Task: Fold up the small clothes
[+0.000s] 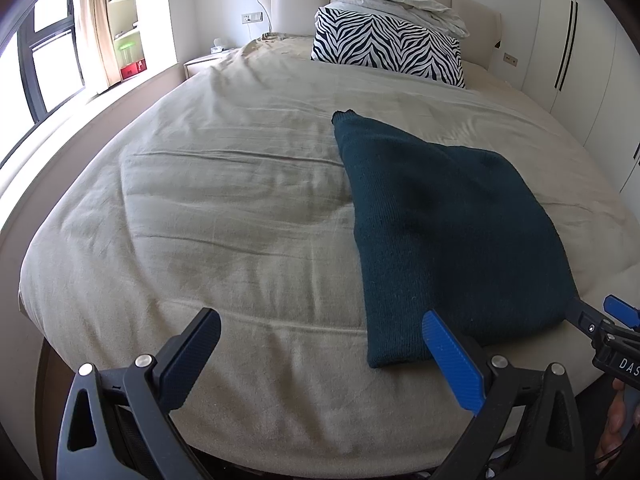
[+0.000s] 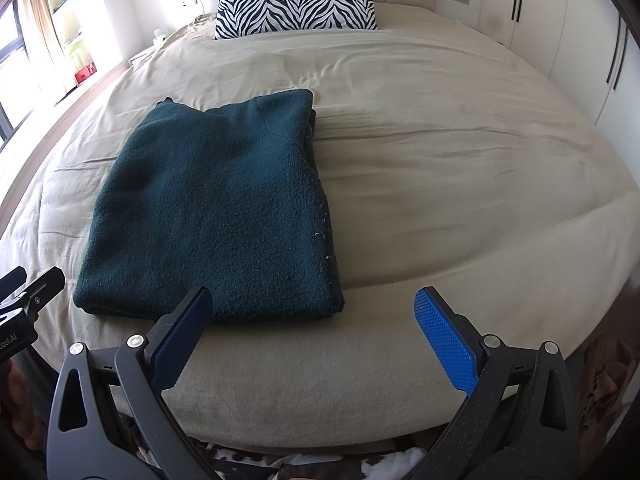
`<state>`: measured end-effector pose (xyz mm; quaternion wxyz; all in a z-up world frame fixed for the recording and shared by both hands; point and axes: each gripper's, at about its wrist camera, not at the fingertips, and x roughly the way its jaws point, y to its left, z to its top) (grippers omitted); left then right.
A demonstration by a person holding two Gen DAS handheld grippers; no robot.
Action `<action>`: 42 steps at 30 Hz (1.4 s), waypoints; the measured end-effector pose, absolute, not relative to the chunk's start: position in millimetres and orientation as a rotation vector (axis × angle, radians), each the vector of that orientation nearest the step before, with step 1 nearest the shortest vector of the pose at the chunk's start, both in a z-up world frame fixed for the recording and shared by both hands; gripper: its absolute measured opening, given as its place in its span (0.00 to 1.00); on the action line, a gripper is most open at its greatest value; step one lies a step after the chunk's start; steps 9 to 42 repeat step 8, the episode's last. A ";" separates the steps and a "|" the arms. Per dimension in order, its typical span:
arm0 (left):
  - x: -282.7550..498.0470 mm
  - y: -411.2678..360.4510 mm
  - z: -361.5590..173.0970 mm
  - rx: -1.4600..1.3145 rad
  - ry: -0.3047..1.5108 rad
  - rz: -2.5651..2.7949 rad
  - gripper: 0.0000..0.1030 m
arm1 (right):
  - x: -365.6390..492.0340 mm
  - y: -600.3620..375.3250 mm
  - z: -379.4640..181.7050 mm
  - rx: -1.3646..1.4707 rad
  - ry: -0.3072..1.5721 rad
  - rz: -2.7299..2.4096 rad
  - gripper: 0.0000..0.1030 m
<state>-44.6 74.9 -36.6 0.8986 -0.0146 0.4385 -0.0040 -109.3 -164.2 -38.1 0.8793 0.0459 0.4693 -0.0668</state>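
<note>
Your left gripper and right gripper, both released, hover before the half-folded sweater; next, pinch its near edge.

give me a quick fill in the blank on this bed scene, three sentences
1. The folded sweater is dark ____ in colour.
2. The pillow at the headboard has a ____ pattern.
3. Both the left gripper and the right gripper have their jaws ____.

Missing words: green; zebra; open
</note>
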 end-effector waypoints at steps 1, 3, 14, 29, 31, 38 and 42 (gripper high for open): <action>-44.3 75.1 -37.0 -0.031 0.910 -0.010 1.00 | -109.3 -164.2 -38.1 0.096 0.979 -0.140 1.00; -44.3 75.5 -37.6 -0.031 0.912 -0.012 1.00 | -109.1 -164.0 -39.1 0.099 0.982 -0.140 1.00; -45.5 75.2 -37.7 -0.020 0.905 -0.014 1.00 | -108.9 -164.8 -40.0 0.103 0.984 -0.138 1.00; -45.5 75.2 -37.7 -0.020 0.905 -0.014 1.00 | -108.9 -164.8 -40.0 0.103 0.984 -0.138 1.00; -45.5 75.2 -37.7 -0.020 0.905 -0.014 1.00 | -108.9 -164.8 -40.0 0.103 0.984 -0.138 1.00; -45.5 75.2 -37.7 -0.020 0.905 -0.014 1.00 | -108.9 -164.8 -40.0 0.103 0.984 -0.138 1.00; -45.5 75.2 -37.7 -0.020 0.905 -0.014 1.00 | -108.9 -164.8 -40.0 0.103 0.984 -0.138 1.00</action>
